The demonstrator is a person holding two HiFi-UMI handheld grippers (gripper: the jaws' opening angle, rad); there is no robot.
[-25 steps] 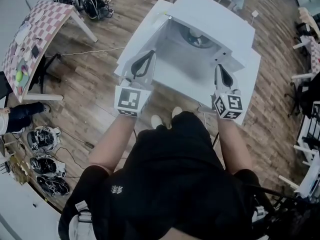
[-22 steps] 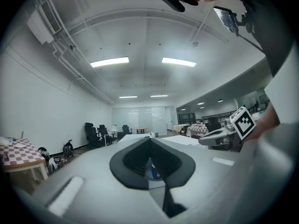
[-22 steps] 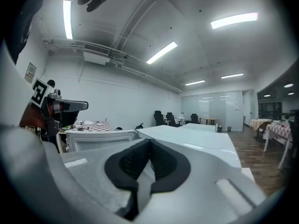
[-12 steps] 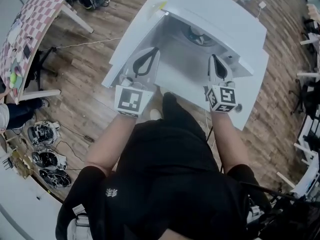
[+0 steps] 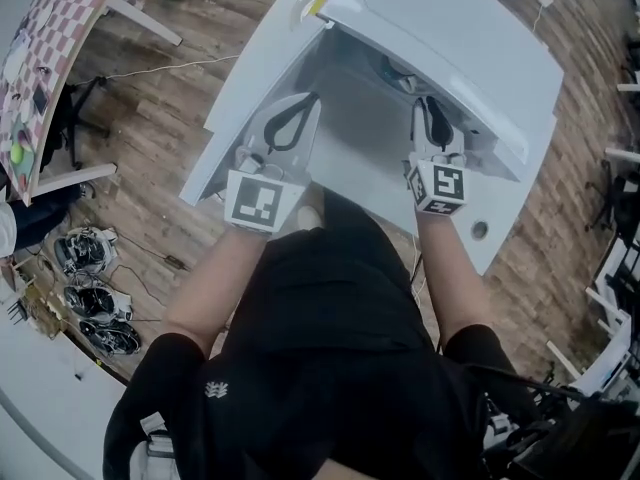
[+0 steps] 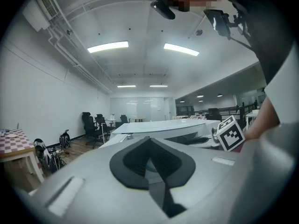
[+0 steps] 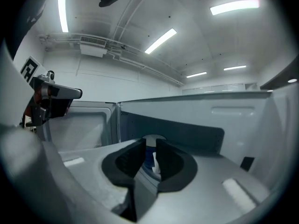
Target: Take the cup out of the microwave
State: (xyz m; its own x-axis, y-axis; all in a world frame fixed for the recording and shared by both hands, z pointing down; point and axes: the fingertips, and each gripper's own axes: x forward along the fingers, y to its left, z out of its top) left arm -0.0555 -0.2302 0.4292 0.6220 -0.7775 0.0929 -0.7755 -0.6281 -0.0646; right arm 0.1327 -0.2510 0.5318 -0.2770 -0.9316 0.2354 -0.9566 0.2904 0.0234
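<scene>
Big white microwave (image 5: 450,38) fills the far side of the head view, sitting on a white table (image 5: 500,223), with its door (image 5: 250,88) swung wide open to the left over the wooden floor (image 5: 170,118). The person (image 5: 330,348), in a black top, stands right up against it with both bare forearms stretched toward the opening.

On the left, the left gripper (image 5: 305,106) reaches in near the door side. In the left gripper view (image 6: 148,141) its dark pads meet edge to edge: jaws together, nothing between them. The right gripper's marker cube (image 6: 230,133) shows off to the right.

On the right, the right gripper (image 5: 428,106) points into the cavity. In the right gripper view (image 7: 150,146) its jaws are opening, with a narrow gap between the two pads. Through that gap is the cup (image 7: 153,160), showing white and blue, standing inside the microwave straight ahead, in line with the slot. The pads are not pressing on it. The grey back wall rises behind it, and the door's inner face (image 7: 84,125) is off to the left.
</scene>
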